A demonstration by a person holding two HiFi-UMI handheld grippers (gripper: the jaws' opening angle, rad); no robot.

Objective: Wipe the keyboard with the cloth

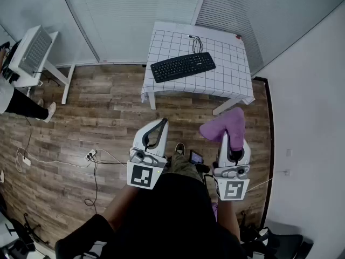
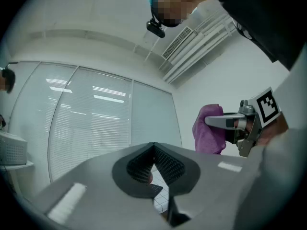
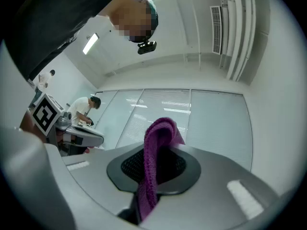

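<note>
My right tongs [image 3: 153, 169] pinch cloth [image 1: 223, 125] at a fold: soft, light, floppy, bulk hanging free. Left tongs [image 2: 154, 166] closed, nothing between. Keyboard [image 1: 183, 67] on tabletop's [image 1: 232, 80] left half, well apart from both.

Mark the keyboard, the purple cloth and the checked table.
keyboard [image 1: 183, 67], head view, middle of its keys.
purple cloth [image 1: 223, 125], head view, middle of the bunched fold.
checked table [image 1: 232, 70], head view, bare top right of the keyboard.

white gridded table [image 1: 232, 77] on wood floor [image 1: 102, 109], black keyboard [image 1: 183, 67] on it, probably its cable [image 1: 197, 43] behind
</note>
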